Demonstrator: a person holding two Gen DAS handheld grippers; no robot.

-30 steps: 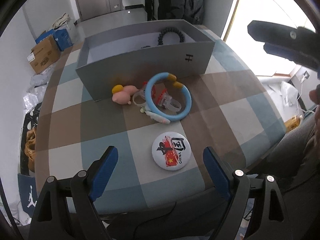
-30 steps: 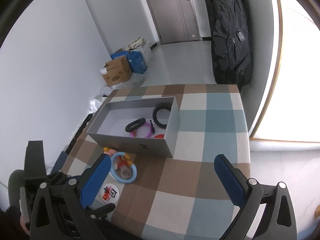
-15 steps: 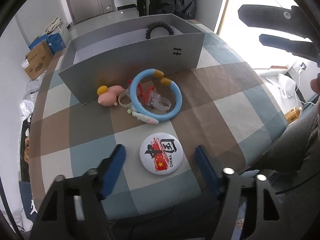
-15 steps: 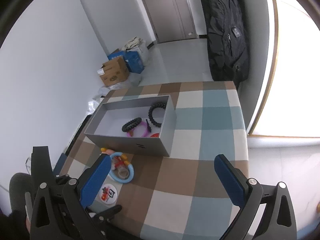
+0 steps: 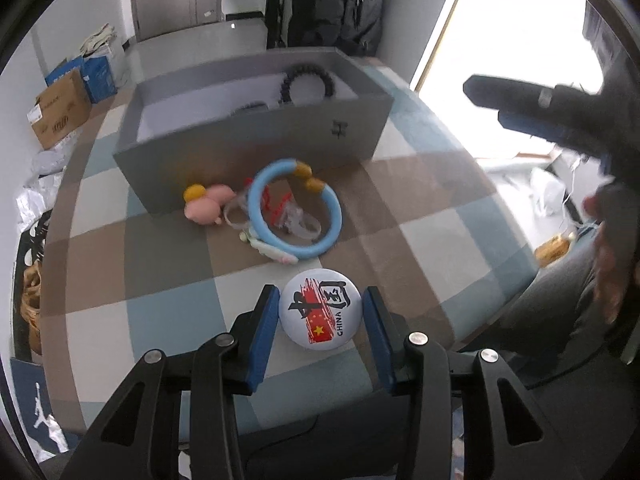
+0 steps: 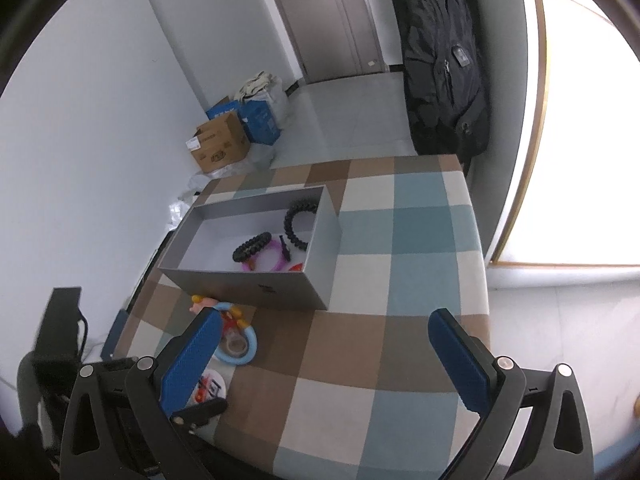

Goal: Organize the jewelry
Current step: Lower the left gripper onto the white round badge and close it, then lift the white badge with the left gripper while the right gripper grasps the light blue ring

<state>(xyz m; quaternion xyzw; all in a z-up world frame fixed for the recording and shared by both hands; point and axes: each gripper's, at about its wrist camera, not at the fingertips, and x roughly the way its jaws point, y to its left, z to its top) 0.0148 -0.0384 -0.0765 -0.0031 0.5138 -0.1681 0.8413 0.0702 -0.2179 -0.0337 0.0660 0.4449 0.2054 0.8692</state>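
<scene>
Two blue fingers [image 5: 262, 336] of the left gripper [image 5: 320, 334] are spread beside the badge [image 5: 320, 312], lower centre, not clamped; closure should be centred. Right gripper [image 6: 332, 356] is held released.

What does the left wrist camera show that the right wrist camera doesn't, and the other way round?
Only the left wrist view shows the left gripper with its blue fingers on either side of the round white China badge, a thin gap showing on each side, and the pink pig-shaped charm in full.

Only the right wrist view shows the purple bracelet lying on the box floor and the right gripper wide open above the checked tablecloth.

Both show the grey cardboard box, the black beaded bracelet and the light blue ring.
</scene>
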